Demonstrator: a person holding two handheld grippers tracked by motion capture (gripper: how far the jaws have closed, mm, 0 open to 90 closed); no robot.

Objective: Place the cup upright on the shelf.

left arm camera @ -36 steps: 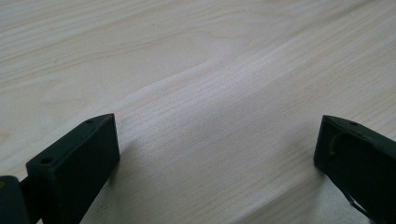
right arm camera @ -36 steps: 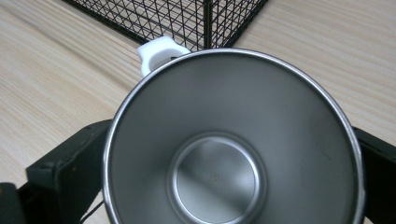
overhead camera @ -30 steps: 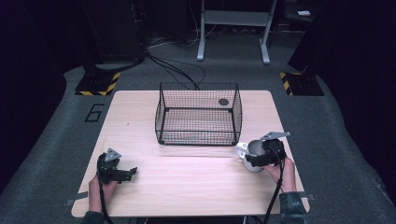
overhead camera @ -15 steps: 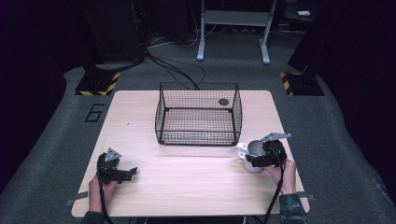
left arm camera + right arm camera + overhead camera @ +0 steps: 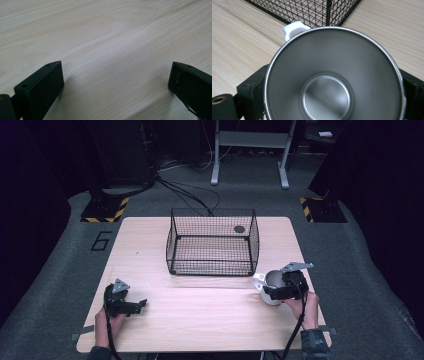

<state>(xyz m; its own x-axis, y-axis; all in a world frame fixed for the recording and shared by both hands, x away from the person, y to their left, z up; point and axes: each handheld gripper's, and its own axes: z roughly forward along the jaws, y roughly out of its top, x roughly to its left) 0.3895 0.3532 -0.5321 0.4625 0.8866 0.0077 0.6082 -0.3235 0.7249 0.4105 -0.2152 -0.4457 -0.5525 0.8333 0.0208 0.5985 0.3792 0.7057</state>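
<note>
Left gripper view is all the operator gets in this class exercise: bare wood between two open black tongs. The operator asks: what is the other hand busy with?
Observer: The right tongs flank a steel cup, one jaw against each side.
Operator: Is anything inside the cup?
Observer: No. The right gripper view looks straight into it and it is empty. Its white handle points away from the tongs.
Operator: What stands nearby?
Observer: A black wire basket stands just beyond the cup on the table. The left tongs sit at the near left, apart from both.
</note>
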